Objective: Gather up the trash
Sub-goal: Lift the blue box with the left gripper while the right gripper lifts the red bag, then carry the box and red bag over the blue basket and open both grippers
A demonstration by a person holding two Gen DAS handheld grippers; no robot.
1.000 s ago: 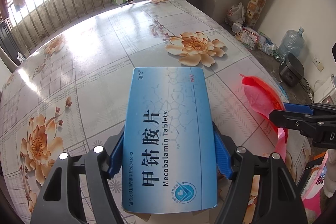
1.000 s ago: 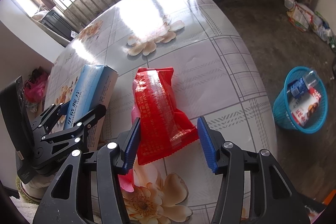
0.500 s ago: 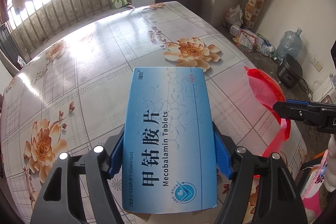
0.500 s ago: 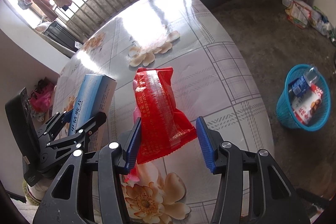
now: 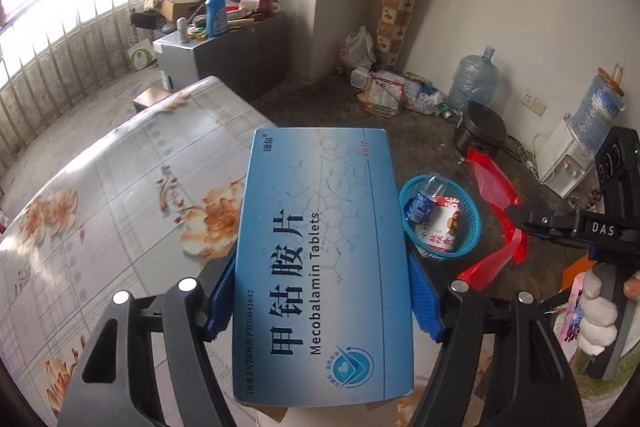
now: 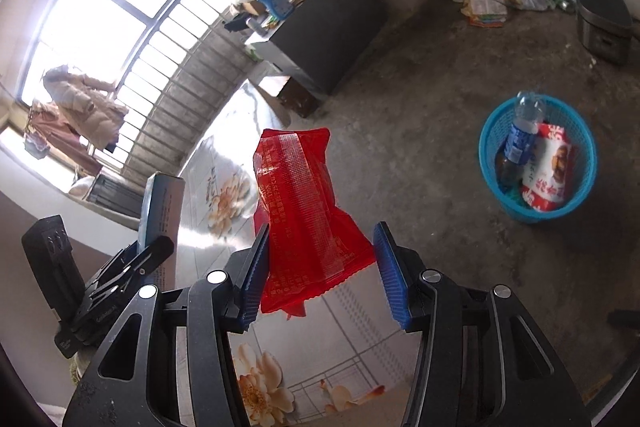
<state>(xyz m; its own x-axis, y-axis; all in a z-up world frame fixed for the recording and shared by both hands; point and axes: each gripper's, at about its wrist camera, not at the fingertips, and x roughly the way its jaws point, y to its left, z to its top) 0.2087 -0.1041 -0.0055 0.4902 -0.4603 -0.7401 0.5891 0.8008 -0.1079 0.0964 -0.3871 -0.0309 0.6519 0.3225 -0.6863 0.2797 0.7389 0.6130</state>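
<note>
My left gripper [image 5: 324, 297] is shut on a blue Mecobalamin tablet box [image 5: 320, 227], held flat above the table's right edge [image 5: 224, 115]. The box hides the space beyond the jaws. My right gripper [image 6: 322, 275] is shut on a red snack wrapper [image 6: 304, 211], which hangs in the air past the table's edge [image 6: 224, 227]. On the floor stands a blue mesh basket [image 6: 490, 163] with a plastic bottle [image 6: 520, 135] and a red-and-white snack bag [image 6: 550, 171] in it. In the left wrist view the basket [image 5: 474, 227] sits just right of the box, with the red wrapper [image 5: 494, 183] and right gripper [image 5: 560, 223] beyond it.
A dark rice cooker [image 5: 484, 131], water jugs [image 5: 476, 83] and a water dispenser [image 5: 568, 159] line the right wall. Bags and litter [image 5: 384, 91] lie in the corner. A grey cabinet [image 5: 224, 55] with bottles stands behind the table. A person's hand [image 5: 596, 311] grips the right handle.
Both grippers have risen and swung right, from over the tabletop to past its edge, each keeping its load. The floor basket has come into the left view and grown larger in the right.
</note>
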